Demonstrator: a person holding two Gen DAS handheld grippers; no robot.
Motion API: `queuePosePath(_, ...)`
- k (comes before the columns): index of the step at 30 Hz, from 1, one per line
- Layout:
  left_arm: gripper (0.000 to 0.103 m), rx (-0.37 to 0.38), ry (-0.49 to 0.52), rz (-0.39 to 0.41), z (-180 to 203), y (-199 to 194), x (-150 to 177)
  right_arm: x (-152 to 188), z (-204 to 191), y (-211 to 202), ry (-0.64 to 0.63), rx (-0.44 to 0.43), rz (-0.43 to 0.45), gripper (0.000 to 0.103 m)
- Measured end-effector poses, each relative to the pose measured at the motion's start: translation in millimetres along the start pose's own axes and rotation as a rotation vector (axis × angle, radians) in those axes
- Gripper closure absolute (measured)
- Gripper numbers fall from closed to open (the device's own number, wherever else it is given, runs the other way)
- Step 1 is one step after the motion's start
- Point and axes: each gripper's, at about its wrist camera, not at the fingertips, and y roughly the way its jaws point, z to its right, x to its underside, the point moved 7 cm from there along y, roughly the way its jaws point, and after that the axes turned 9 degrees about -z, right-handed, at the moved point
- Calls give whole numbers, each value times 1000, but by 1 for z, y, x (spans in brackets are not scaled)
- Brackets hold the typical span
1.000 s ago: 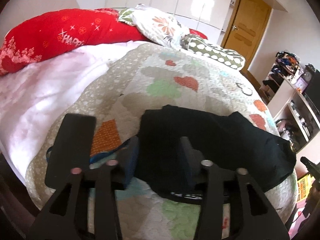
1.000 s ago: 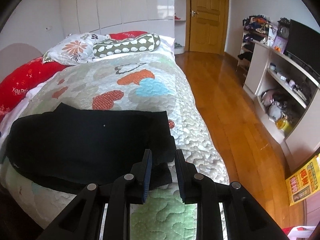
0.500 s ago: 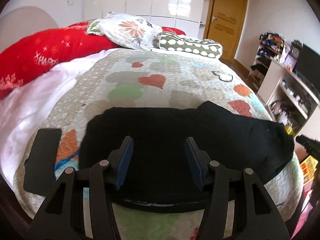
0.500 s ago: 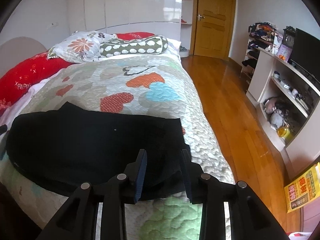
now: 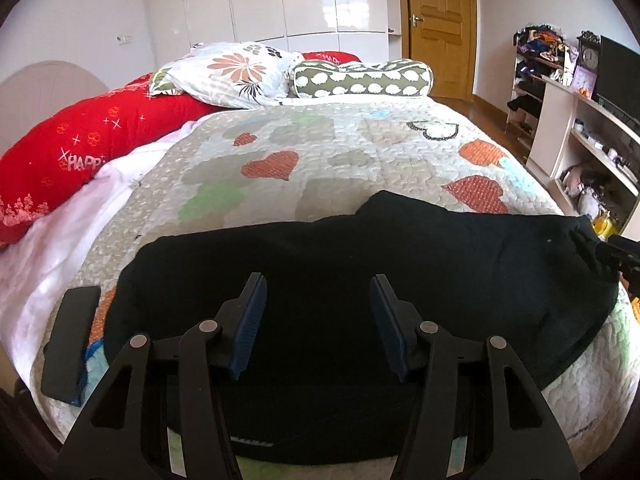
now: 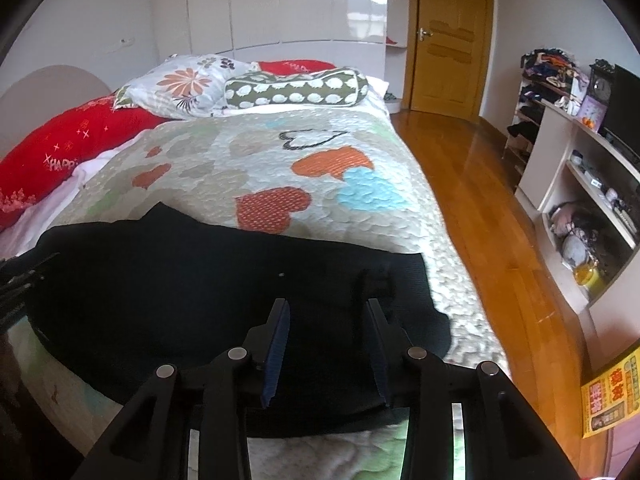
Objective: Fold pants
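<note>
Soft, limp black pants [image 5: 360, 272] on the bed [image 5: 340, 148]; both hand-held grippers, left [image 5: 316, 320] and right [image 6: 326, 344], wide apart and empty, best pinching hem corners.

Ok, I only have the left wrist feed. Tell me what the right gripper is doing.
Observer: The right gripper is open with nothing between its fingers, pointing over the right end of the black pants.
Operator: Describe that end of the pants.
Observer: It ends in a squared corner lying on the quilt, short of the bed's right edge.
Operator: Report what lies beyond that edge.
Observer: Wooden floor runs along that side, and a yellow leaflet shows low at the right of the view.
</note>
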Motion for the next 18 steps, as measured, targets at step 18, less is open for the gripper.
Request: queuePosePath(18, 49, -2, -22, -28, -1, 15, 0, -4, -25, 21, -51, -16, -42, 64)
